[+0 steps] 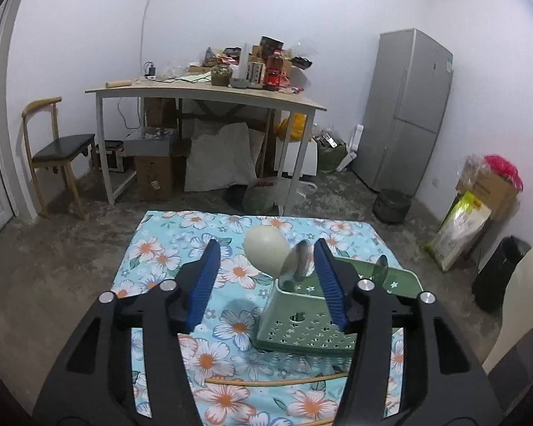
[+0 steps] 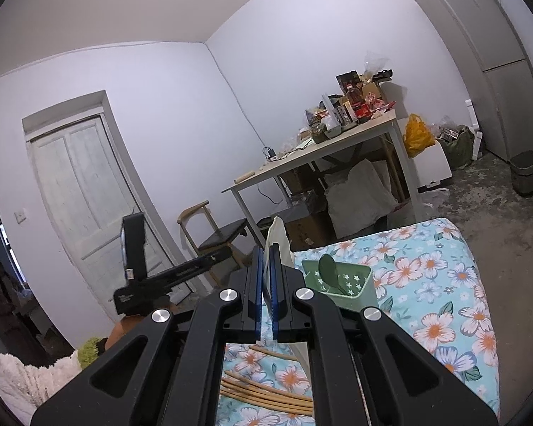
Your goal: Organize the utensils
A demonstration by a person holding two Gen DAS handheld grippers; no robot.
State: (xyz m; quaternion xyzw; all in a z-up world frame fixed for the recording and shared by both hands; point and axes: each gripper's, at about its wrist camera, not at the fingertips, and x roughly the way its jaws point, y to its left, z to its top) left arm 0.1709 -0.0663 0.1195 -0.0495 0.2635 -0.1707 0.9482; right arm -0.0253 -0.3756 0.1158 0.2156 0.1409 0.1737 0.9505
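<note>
From the left wrist, the left gripper [image 1: 266,277] hangs with its fingers spread and nothing between them, just short of the green utensil holder [image 1: 302,323] that stands on the flowered cloth [image 1: 160,252] of the desk. Inside the holder I count one pale ladle [image 1: 266,250], one metal spoon [image 1: 296,259] and one green spoon [image 1: 381,269], all bowl-up, so the drop-off step looks done on this side. A few bamboo chopsticks [image 1: 277,380] lie loose on the cloth nearer the camera, too hidden to count. Over to the right wrist: the right gripper [image 2: 268,277] has its fingers pinching a cream-coloured utensil [image 2: 279,245] (a flat handle or spatula, hard to say), held upright just beside the holder. Here the chopsticks show as a bundle of about five or six. My read: that cream piece goes into the holder next, which calls for lining it up over the opening, then the chopsticks.
</note>
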